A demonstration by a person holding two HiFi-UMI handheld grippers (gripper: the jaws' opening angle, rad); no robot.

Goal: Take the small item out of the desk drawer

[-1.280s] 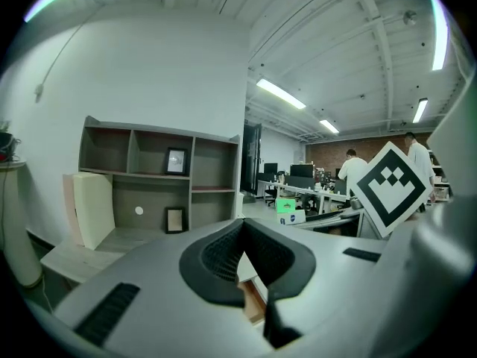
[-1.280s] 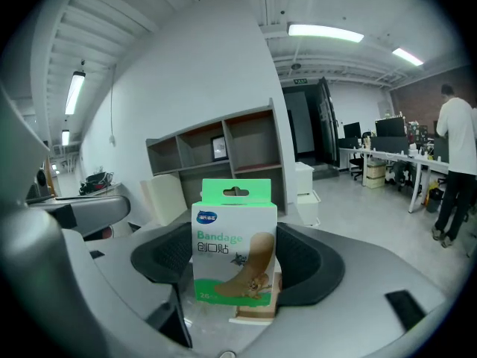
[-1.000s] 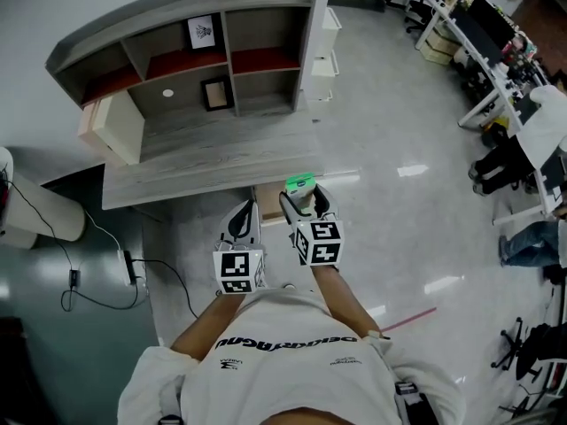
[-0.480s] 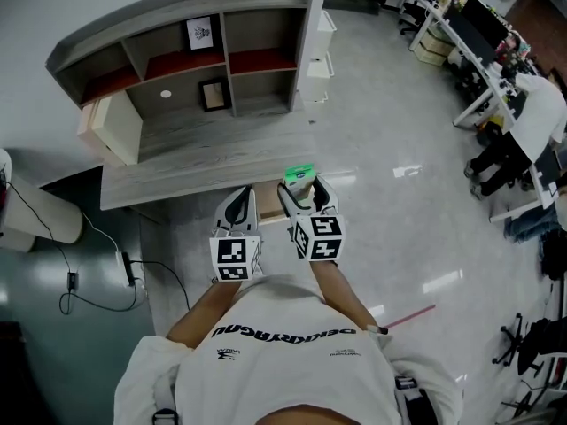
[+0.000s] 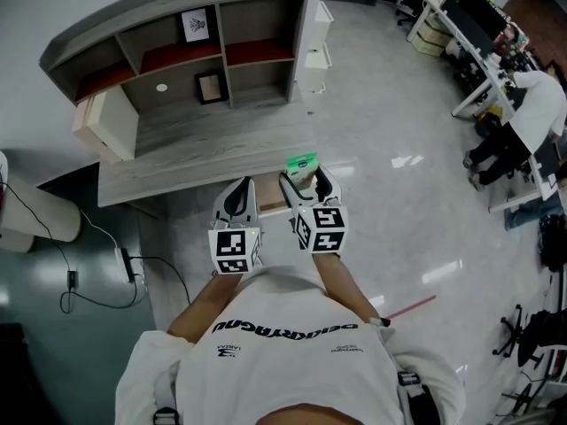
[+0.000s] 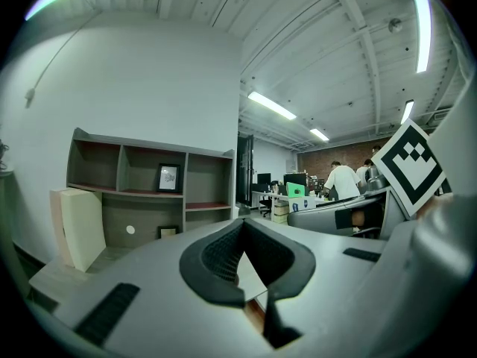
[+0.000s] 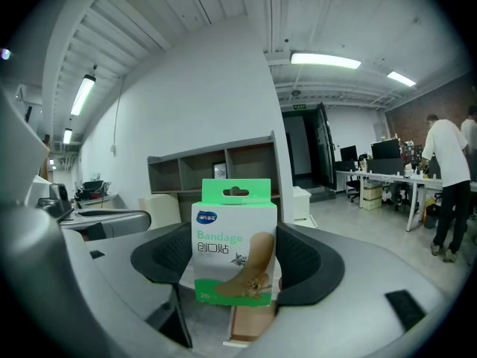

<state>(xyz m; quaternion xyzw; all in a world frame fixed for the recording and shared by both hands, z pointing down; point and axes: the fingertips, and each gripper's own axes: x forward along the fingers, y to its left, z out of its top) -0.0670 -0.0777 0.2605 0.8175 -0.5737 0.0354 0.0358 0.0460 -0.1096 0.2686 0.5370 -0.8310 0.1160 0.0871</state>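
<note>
The left gripper is nearest, its jaws pressed together with nothing between them. Just to its right, the right gripper pinches the green bandage box above the open drawer at the near edge of the desk.

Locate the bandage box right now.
Right gripper view, centre: the bandage box stands upright, clamped in the right gripper. In the head view it sits over the open drawer at the front edge of the desk.

The box sits in the right gripper, above the drawer at the near edge of the desk, with the left gripper just left and shelves far behind.
</note>
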